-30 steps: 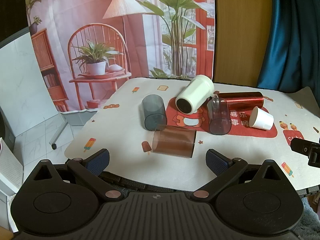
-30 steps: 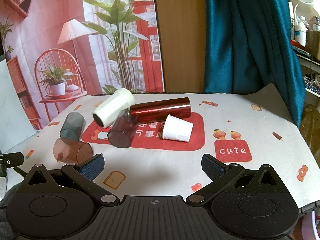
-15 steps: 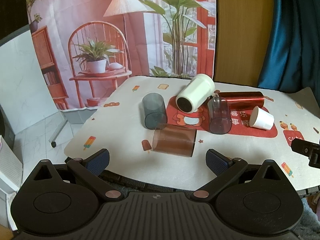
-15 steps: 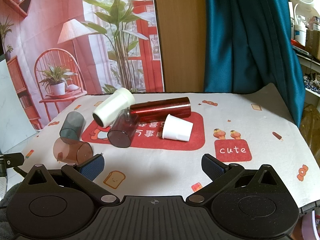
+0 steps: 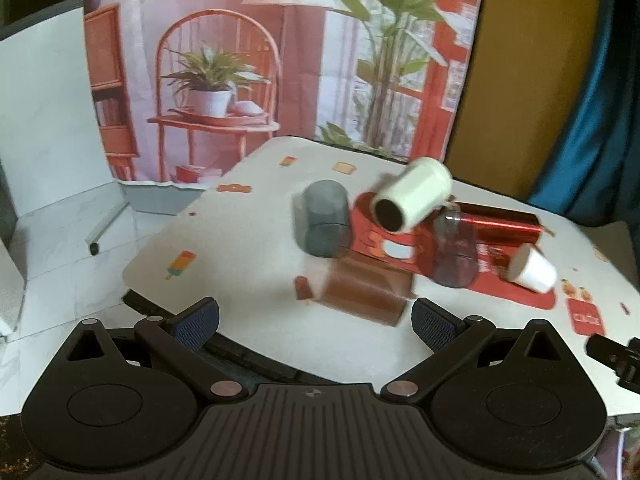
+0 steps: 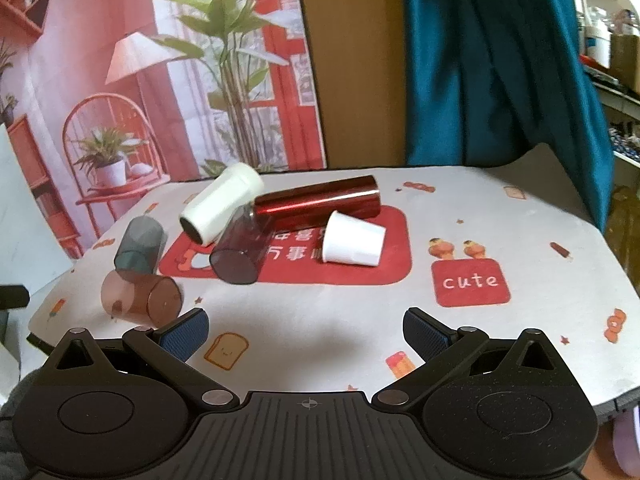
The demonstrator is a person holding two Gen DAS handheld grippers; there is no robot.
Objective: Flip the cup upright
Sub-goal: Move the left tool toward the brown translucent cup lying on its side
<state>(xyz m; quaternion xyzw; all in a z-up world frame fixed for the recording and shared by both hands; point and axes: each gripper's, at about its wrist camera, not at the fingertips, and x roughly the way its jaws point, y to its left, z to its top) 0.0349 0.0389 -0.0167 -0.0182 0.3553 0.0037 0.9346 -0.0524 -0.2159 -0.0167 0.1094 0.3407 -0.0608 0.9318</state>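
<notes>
Several cups lie on their sides on the table. A brown translucent cup (image 5: 362,298) (image 6: 140,293) lies nearest, just ahead of my open, empty left gripper (image 5: 316,320). Behind it are a grey cup (image 5: 325,224) (image 6: 140,245), a cream cup (image 5: 412,196) (image 6: 220,208), a dark purple cup (image 5: 456,252) (image 6: 242,250), a shiny red tumbler (image 5: 500,222) (image 6: 320,202) and a small white paper cup (image 5: 532,268) (image 6: 352,242). My right gripper (image 6: 304,334) is open and empty, over the table's near edge.
The table (image 6: 520,240) has a white printed cloth with a red mat (image 6: 304,256) under the cups. A printed backdrop (image 5: 280,60) and a blue curtain (image 6: 500,60) stand behind. The floor (image 5: 60,240) drops off left of the table edge.
My left gripper has moved in toward the table and tilted, so the cups sit nearer and the view is blurred. My right gripper has barely moved. The cups lie as before.
</notes>
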